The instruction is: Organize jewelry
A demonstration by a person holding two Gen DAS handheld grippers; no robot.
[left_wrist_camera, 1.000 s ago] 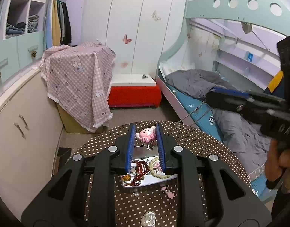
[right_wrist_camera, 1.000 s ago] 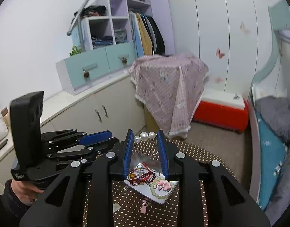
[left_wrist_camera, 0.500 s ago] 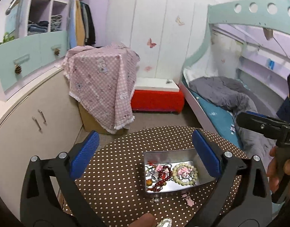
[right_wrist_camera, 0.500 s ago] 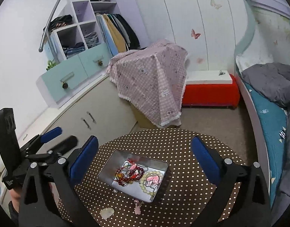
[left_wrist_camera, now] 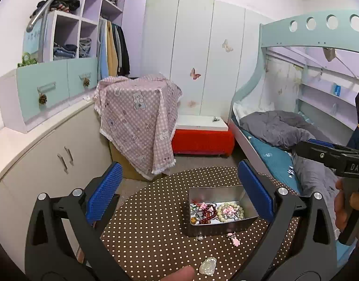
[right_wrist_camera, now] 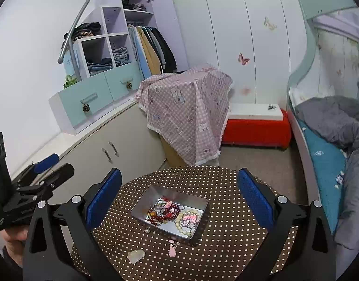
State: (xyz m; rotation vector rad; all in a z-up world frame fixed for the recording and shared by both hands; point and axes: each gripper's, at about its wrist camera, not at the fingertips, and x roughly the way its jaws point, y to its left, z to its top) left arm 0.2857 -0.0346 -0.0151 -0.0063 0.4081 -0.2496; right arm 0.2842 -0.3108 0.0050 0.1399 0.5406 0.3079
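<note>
An open metal tin [left_wrist_camera: 215, 189] [right_wrist_camera: 141, 201] sits on the round brown dotted table [left_wrist_camera: 151, 215] [right_wrist_camera: 226, 210]. It holds a red bead bracelet [left_wrist_camera: 206, 213] [right_wrist_camera: 161, 216] and a cream bead bracelet [left_wrist_camera: 229, 212] [right_wrist_camera: 188, 221]. On the cloth in front of it lie a pink charm [left_wrist_camera: 235, 240] [right_wrist_camera: 172, 250], a small pearl piece [left_wrist_camera: 199, 238] [right_wrist_camera: 146, 230] and a pale stone [left_wrist_camera: 207, 262] [right_wrist_camera: 136, 255]. My left gripper [left_wrist_camera: 179, 175] [right_wrist_camera: 50, 166] hangs open above the table's left part, nothing between its pads. My right gripper [right_wrist_camera: 179, 175] [left_wrist_camera: 306, 146] is open too, facing the tin.
Low cabinets [left_wrist_camera: 62, 159] run along the left. A pink checked cloth [left_wrist_camera: 137, 117] covers a box behind the table, beside a red bench [left_wrist_camera: 202, 140]. A bunk bed [left_wrist_camera: 285, 131] stands on the right. A person's fingertip [left_wrist_camera: 179, 274] shows at the bottom edge.
Both grippers went from nearly shut to wide open. Both have drawn back from the tin, which now looks smaller and lower in each view.
</note>
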